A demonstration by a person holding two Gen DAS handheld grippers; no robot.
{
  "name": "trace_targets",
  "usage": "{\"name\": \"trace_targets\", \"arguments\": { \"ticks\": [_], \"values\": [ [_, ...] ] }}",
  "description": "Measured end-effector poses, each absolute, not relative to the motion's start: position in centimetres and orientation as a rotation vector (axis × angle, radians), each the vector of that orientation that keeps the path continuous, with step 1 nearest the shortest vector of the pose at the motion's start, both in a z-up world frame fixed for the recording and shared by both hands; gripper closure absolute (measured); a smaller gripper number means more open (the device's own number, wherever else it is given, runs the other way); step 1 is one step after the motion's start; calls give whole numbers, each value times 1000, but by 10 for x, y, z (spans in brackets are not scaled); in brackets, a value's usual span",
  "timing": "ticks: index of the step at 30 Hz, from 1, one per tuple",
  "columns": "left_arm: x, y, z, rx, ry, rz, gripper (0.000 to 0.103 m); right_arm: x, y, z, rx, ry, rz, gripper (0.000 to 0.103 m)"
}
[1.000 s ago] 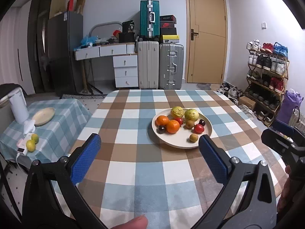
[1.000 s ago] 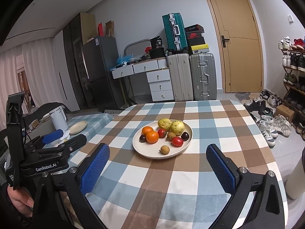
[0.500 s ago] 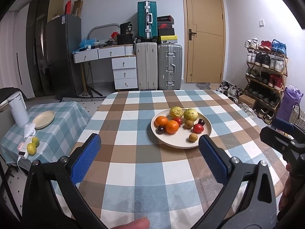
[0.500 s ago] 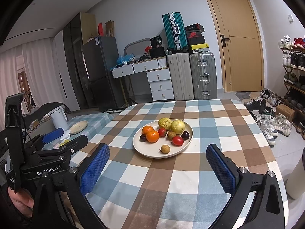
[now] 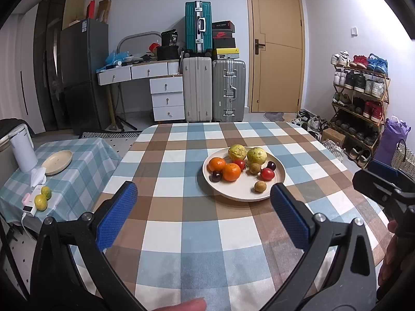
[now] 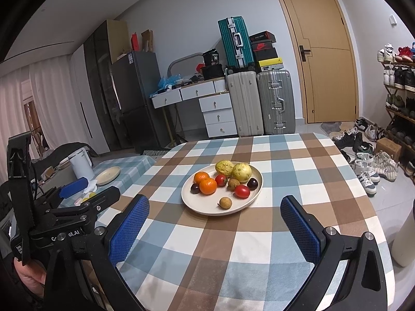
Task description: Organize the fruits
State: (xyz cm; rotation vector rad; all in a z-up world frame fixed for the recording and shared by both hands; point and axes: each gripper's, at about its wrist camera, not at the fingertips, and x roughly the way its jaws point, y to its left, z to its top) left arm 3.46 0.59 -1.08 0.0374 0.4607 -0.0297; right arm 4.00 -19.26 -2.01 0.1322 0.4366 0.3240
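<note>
We work at a bench (image 5: 181, 233) covered in a checked cloth, with a lower side table (image 5: 77, 171) to its left under a similar cloth. On the bench stands one cream plate (image 6: 205, 208) holding all the fruit in view there, grouped at its far half, which leaves the near rim bare. On the side table lies a second, smaller plate (image 5: 57, 158) with nothing on it, beside one white kettle (image 5: 22, 148); this spare plate suggests a sorting destination, though we cannot confirm that. The left gripper (image 5: 205, 213) and the right gripper (image 6: 215, 224) both hover above the near bench, each with jaws spread wide and nothing between them, aimed toward the large plate. Fruit count on the large plate: two yellow-green guavas (image 6: 241, 172), two oranges (image 6: 208, 186), two red tomatoes (image 6: 242, 191), two dark cherries (image 6: 252, 183) and two small brown longans (image 6: 224, 202). Two further yellow-green fruits (image 5: 41, 201) rest at the near edge of the side table, apart from the rest. The scene fits either fruit gathered on one plate or fruit awaiting division by kind.
</note>
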Motion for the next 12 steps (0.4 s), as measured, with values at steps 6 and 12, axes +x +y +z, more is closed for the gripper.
{"name": "trace_targets", "arguments": {
  "ticks": [6, 12],
  "values": [
    [39, 10, -11, 21, 471, -22, 1, 40, -192, -20, 131, 434, 325, 0],
    [43, 14, -12, -6, 487, -23, 1, 40, -192, -20, 128, 438, 324, 0]
  ]
}}
